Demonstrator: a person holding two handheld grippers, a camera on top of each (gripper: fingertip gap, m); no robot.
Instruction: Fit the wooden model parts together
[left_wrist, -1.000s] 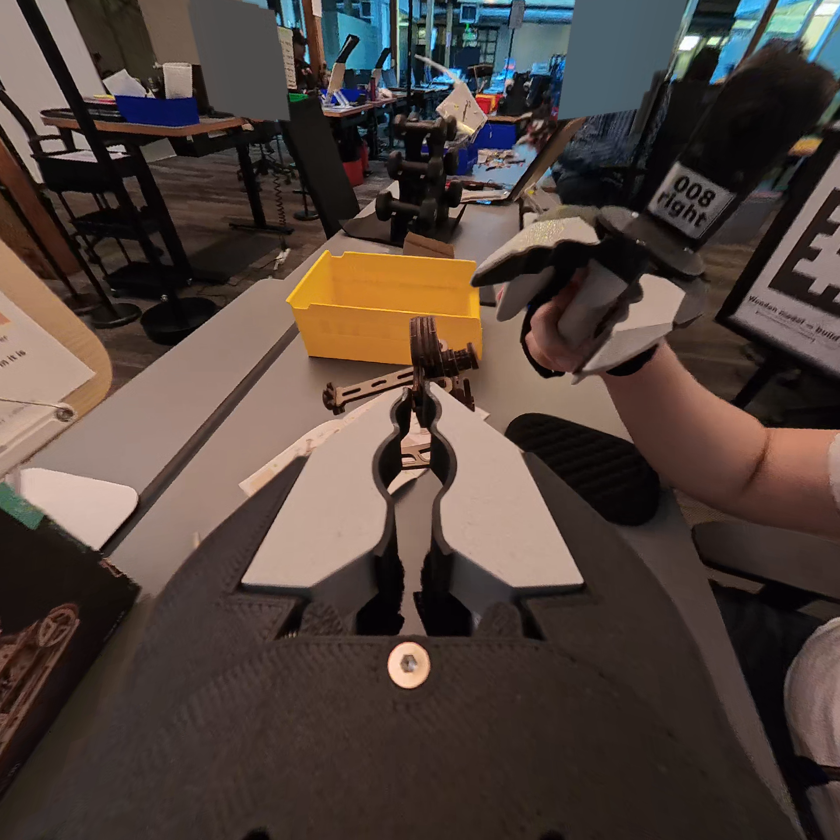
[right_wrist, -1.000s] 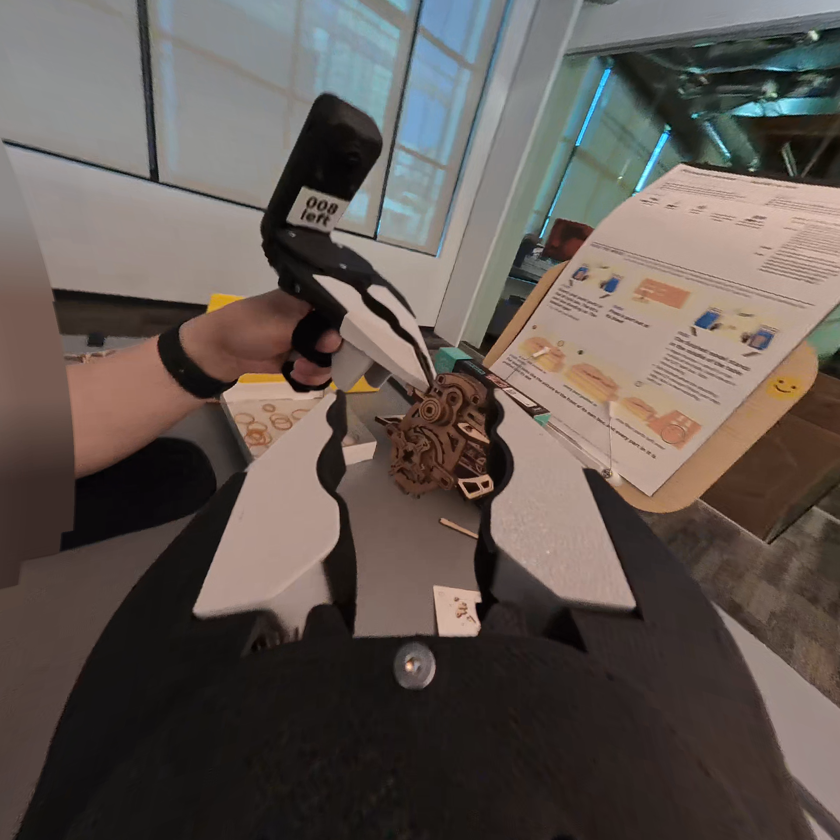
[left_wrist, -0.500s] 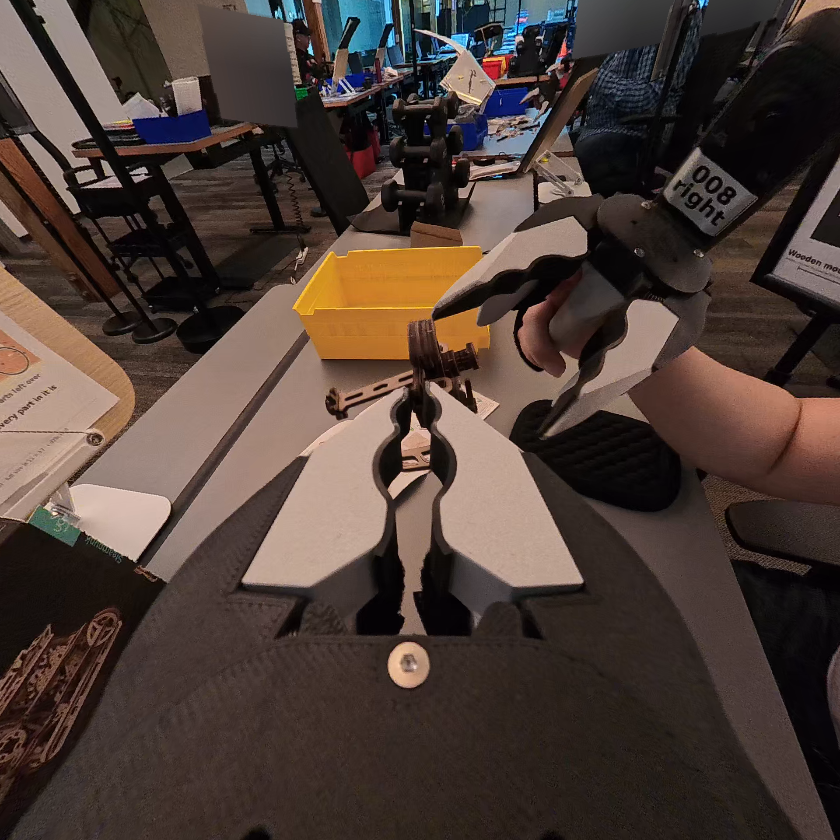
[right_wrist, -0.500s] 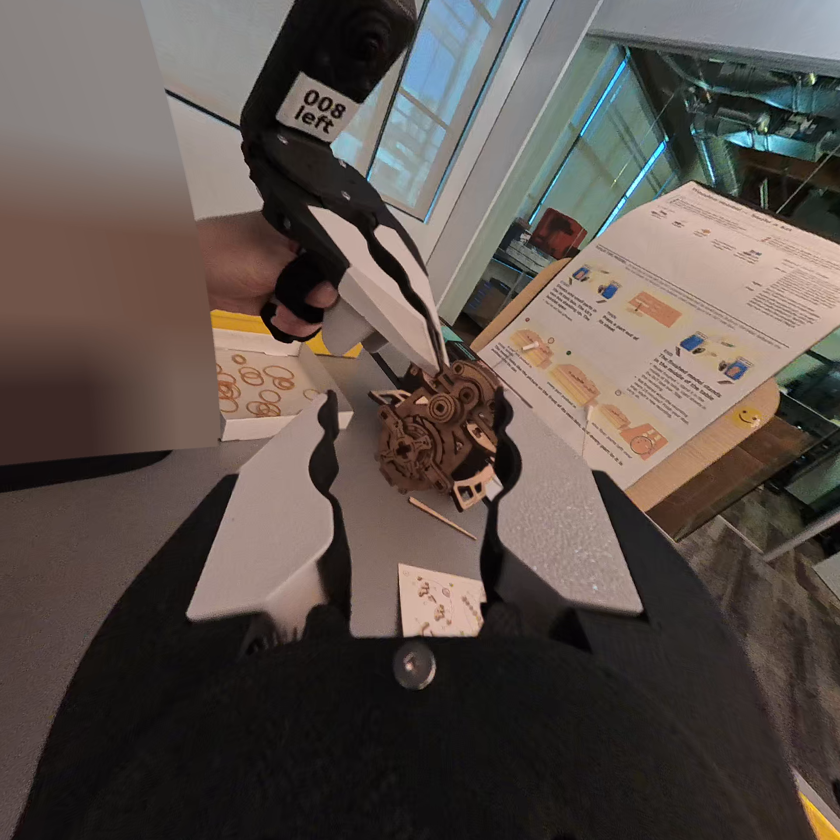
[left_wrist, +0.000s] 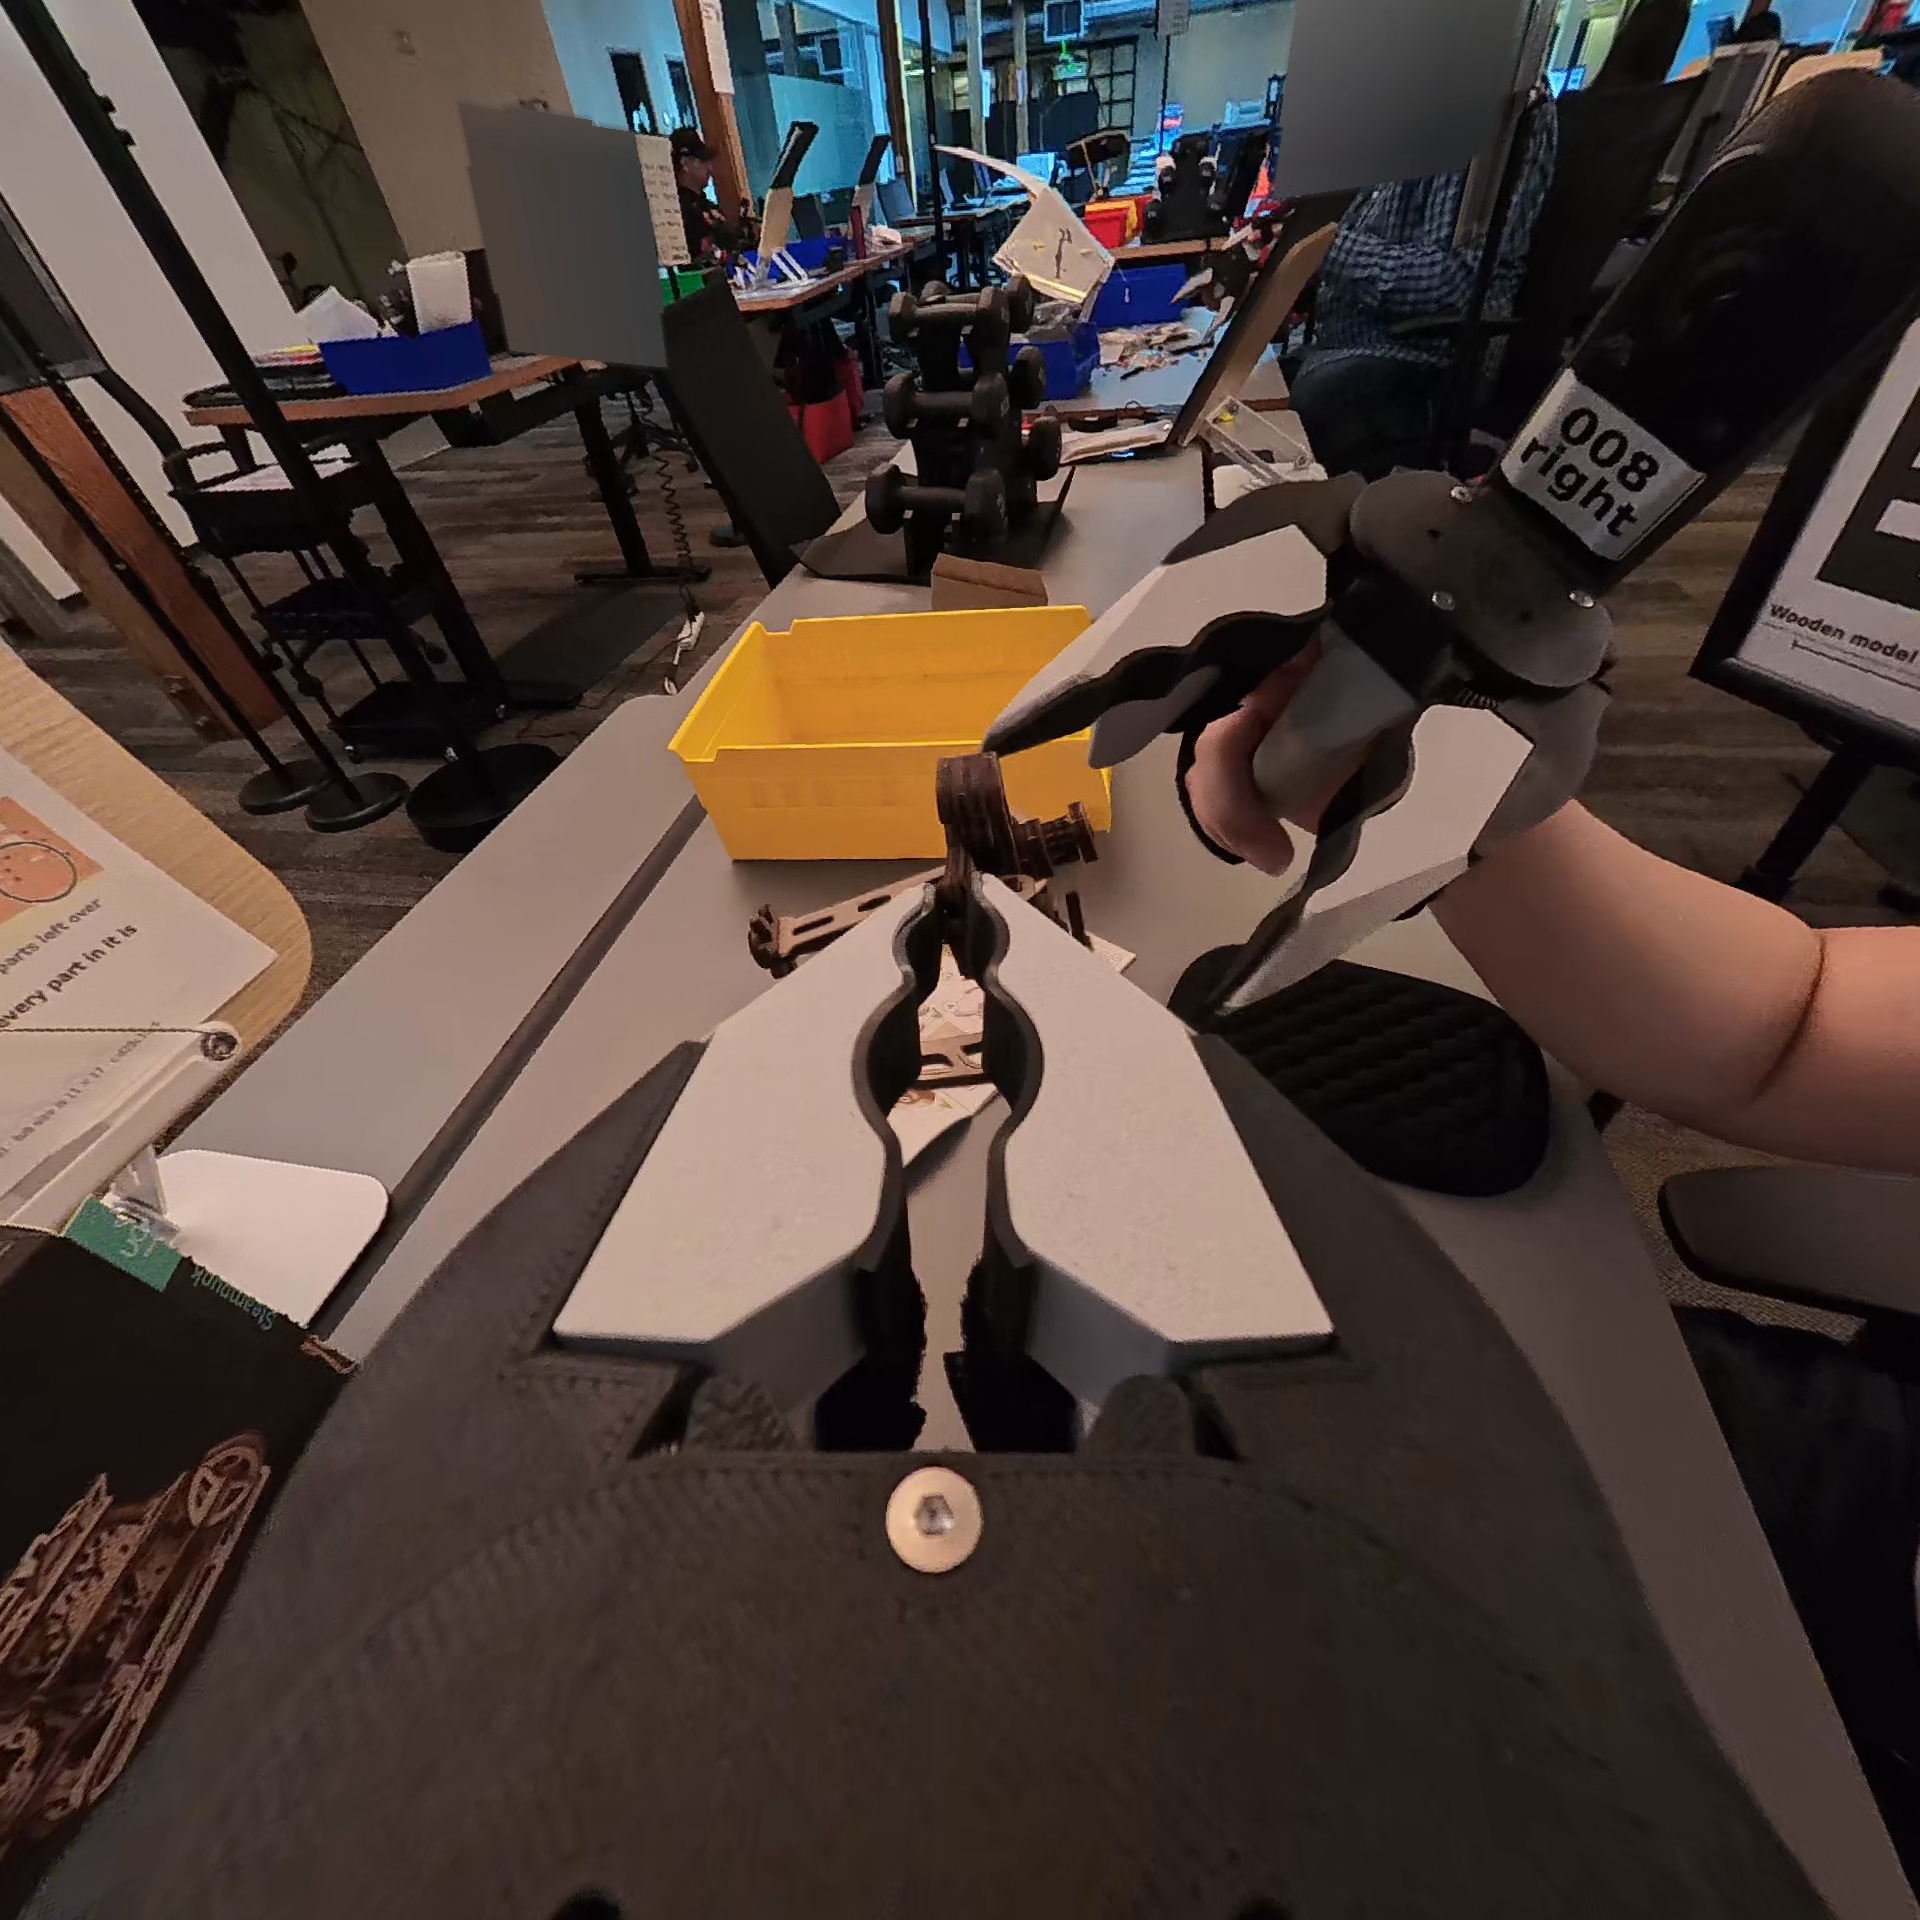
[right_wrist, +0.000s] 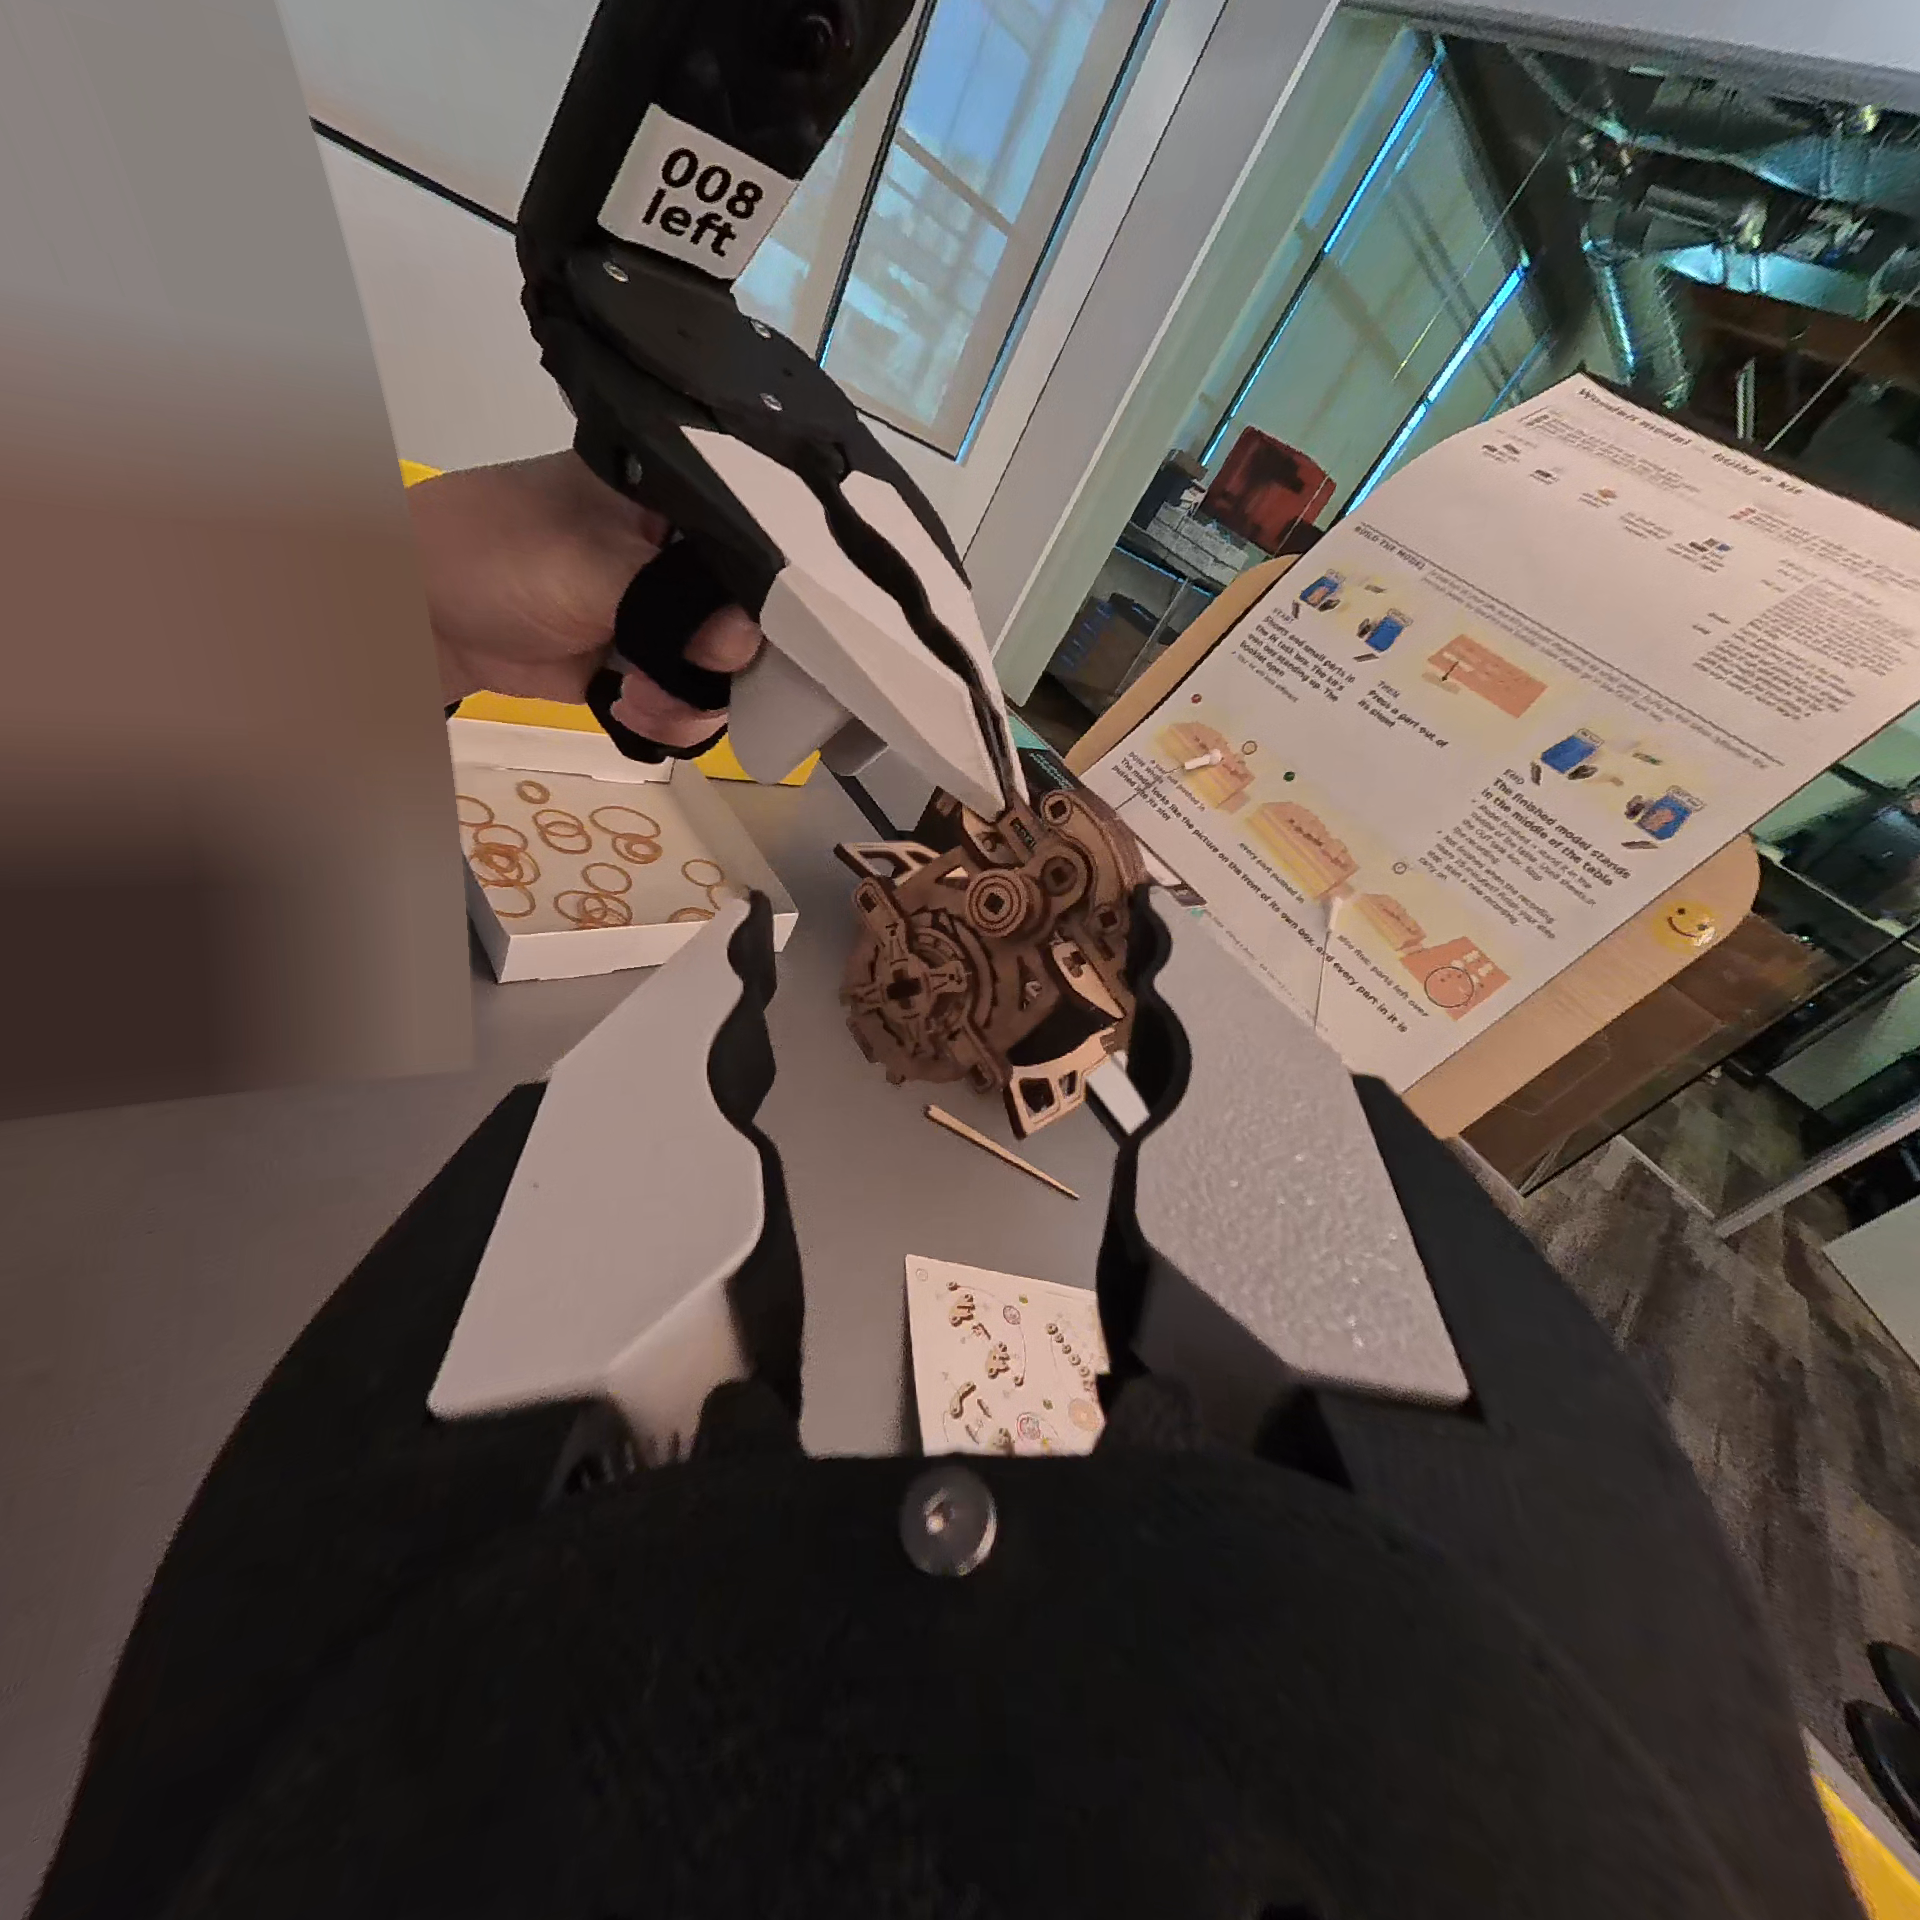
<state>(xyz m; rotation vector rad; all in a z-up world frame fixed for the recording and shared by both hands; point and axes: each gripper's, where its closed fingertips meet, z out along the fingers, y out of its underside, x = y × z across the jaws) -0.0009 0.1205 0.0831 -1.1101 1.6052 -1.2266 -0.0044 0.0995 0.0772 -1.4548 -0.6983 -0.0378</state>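
Note:
The brown wooden gear model stands on the grey table. My left gripper comes down from the upper left and is shut on the model's top edge. In the left wrist view my left gripper is shut on the model, which sticks up past the tips. My right gripper is open and empty, with its fingers on either side of the model. In the left wrist view the right gripper is wide open, with its upper fingertip just at the model's top.
A wooden stick and a small printed sheet lie in front of the model. A white tray of rings sits to the left and an instruction board to the right. A yellow bin, a loose wooden strip and a black mat lie beyond. Both grippers' tips are close together, under 4 cm apart.
My right gripper has come down and closer to the model and opened wider around it. My left gripper has stayed shut on the model.

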